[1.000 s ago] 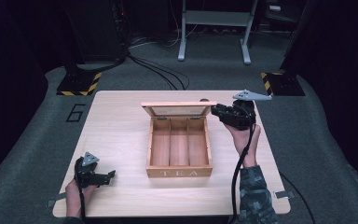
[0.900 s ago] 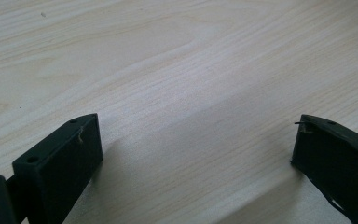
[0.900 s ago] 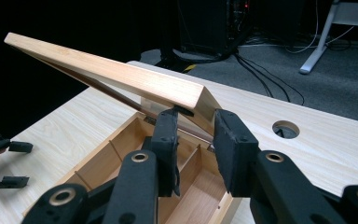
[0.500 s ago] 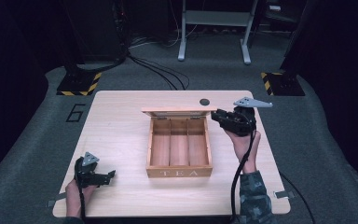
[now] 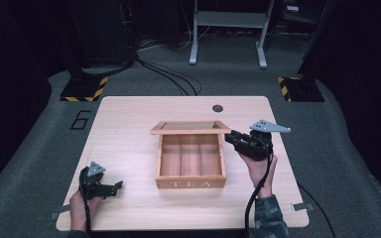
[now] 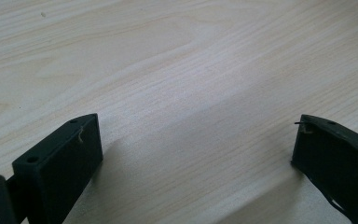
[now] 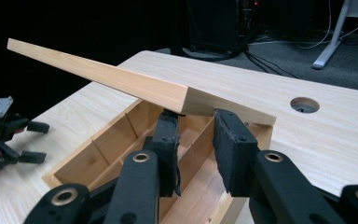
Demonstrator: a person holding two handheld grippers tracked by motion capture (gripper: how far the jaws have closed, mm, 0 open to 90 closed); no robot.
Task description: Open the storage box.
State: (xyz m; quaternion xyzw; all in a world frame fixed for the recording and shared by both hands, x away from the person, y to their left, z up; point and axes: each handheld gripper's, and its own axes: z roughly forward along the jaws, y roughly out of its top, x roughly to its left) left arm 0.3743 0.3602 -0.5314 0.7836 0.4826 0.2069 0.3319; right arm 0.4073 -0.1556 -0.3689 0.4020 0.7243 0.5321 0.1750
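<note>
One pale table (grey carpet around); left tongs released, right tongs probably clenched.

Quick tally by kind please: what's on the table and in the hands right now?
Wooden tea box with lid: 1
Compartments in the box: 3
Grippers: 2, left gripper, right gripper
Round hole in the table: 1
Total: 7
</note>
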